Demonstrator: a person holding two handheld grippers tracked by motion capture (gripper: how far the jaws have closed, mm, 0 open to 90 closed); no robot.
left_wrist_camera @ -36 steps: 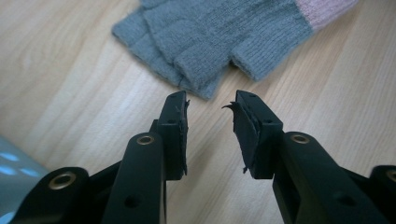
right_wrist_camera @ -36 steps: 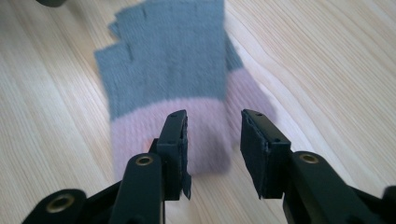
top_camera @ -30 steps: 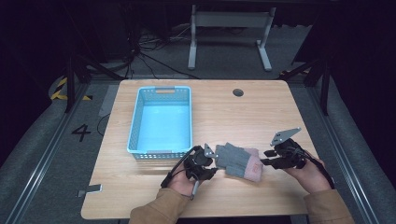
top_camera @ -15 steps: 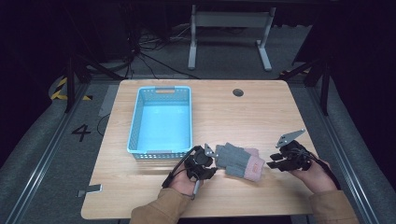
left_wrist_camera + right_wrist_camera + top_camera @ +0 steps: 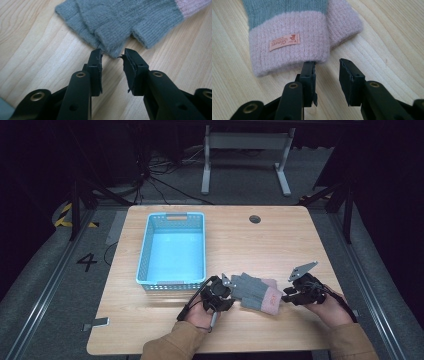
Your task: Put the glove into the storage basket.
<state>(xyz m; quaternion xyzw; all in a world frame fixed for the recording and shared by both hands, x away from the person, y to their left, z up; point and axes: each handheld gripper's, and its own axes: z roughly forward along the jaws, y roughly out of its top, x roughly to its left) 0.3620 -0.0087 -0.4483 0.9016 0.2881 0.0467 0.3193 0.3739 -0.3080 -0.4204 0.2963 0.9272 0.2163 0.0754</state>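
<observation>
A pair of grey knit gloves with pink cuffs [image 5: 255, 292] lies stacked flat near the table's front edge. My left gripper [image 5: 231, 289] sits at the finger end. In the left gripper view a grey fingertip [image 5: 113, 48] lies just at the tips of my left gripper [image 5: 113, 56], whose jaws have just been closing but still stand apart. My right gripper [image 5: 286, 295] is at the cuff end. In the right gripper view the pink cuff with its small label [image 5: 287, 45] touches the left jaw tip of my right gripper [image 5: 327, 65], also just closing, pads not pressing.
A light-blue slotted basket [image 5: 145, 245] stands on the wooden table [image 5: 260, 245] to the left of the gloves, nothing in it. A round cable hole [image 5: 254, 219] is at the back. A metal stand's feet [image 5: 245, 165] and cables lie on the floor beyond.
The right gripper has tipped a little lower at the cuff end. The gloves and the left gripper lie as before.
</observation>
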